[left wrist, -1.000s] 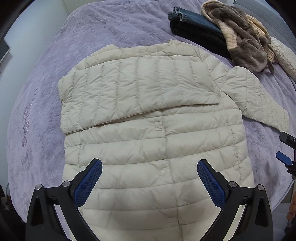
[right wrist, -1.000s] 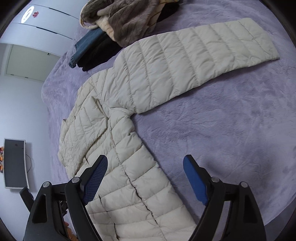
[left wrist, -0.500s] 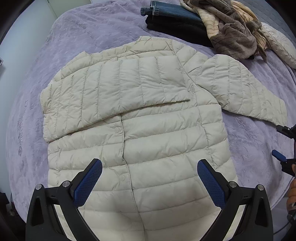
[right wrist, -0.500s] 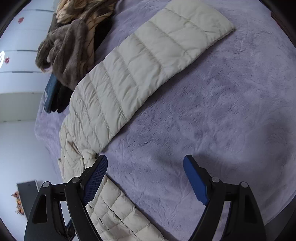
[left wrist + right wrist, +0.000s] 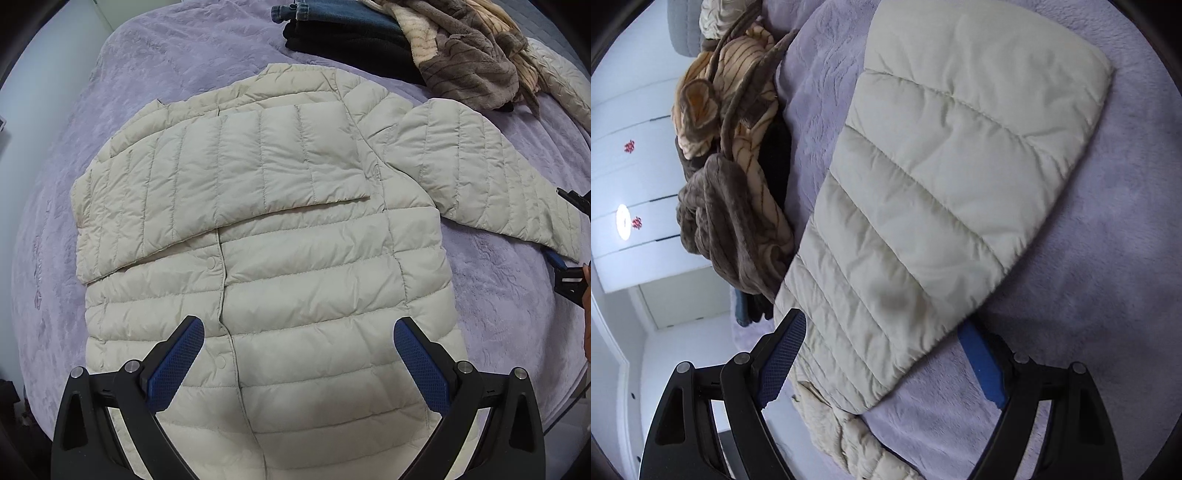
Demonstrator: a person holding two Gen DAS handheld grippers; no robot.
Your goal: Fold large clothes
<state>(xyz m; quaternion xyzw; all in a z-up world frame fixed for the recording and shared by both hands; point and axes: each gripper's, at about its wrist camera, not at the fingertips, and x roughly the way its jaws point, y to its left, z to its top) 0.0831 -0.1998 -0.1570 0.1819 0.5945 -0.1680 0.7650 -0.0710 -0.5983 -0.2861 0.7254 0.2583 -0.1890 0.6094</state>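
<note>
The purple bedspread [image 5: 155, 62] carries everything here, and the cream quilted jacket [image 5: 280, 236] is the landmark: it lies flat on its back in the middle of the bedspread, snapped closed down the front. One sleeve is folded across its chest [image 5: 229, 177]; the other sleeve [image 5: 480, 177] stretches out to the jacket's side, flat on the bedspread. Beyond the jacket's collar sits a heap of brown and tan striped fleece [image 5: 465, 62], and beside that, also past the collar, a stack of dark folded jeans [image 5: 343, 29].

Against the frames from half a second and a second ago, the left view has slid sideways over the jacket, so the snap line now sits nearer the left finger, with the jacket itself lying as before. The right view has changed much more: it has closed in on the outstretched sleeve [image 5: 942, 206], which now fills most of the picture, where earlier it lay farther ahead.

The left gripper [image 5: 299, 365] hangs above the jacket's lower front, jaws spread wide, holding nothing. The right gripper [image 5: 882, 354] is also spread wide, straddling the sleeve: one finger stands on the fleece-heap side of it, the other finger [image 5: 982, 369] is partly tucked under the sleeve's opposite edge. Nothing is pinched yet.
</note>
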